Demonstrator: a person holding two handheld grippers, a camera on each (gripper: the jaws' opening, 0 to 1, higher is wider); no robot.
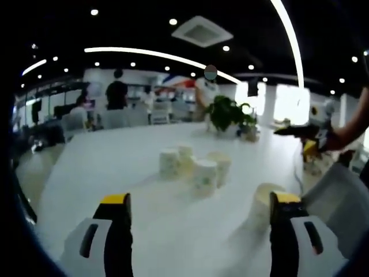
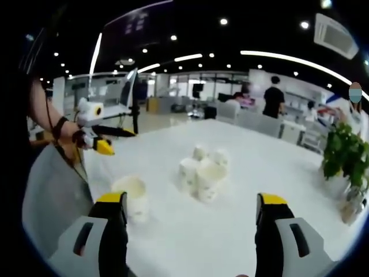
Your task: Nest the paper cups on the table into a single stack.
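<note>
Several white paper cups (image 1: pixel 193 167) stand bunched together, mouths up, in the middle of the white table (image 1: pixel 115 167). One more cup (image 1: pixel 266 205) stands alone, just behind my left gripper's right jaw. The left gripper (image 1: pixel 200 199) is open with nothing between its jaws, short of the bunch. In the right gripper view the same bunch (image 2: pixel 202 173) is ahead and the lone cup (image 2: pixel 131 199) stands beside the left jaw. My right gripper (image 2: pixel 191 199) is open and holds nothing. Each gripper also appears in the other's view, hand-held above the table edge: the right (image 1: pixel 311 135), the left (image 2: pixel 109 140).
A potted green plant (image 1: pixel 228 112) (image 2: pixel 346 153) stands on the table behind the cups. A grey chair back (image 1: pixel 340 202) (image 2: pixel 52 190) is at the near table edge. People and office furniture are far behind.
</note>
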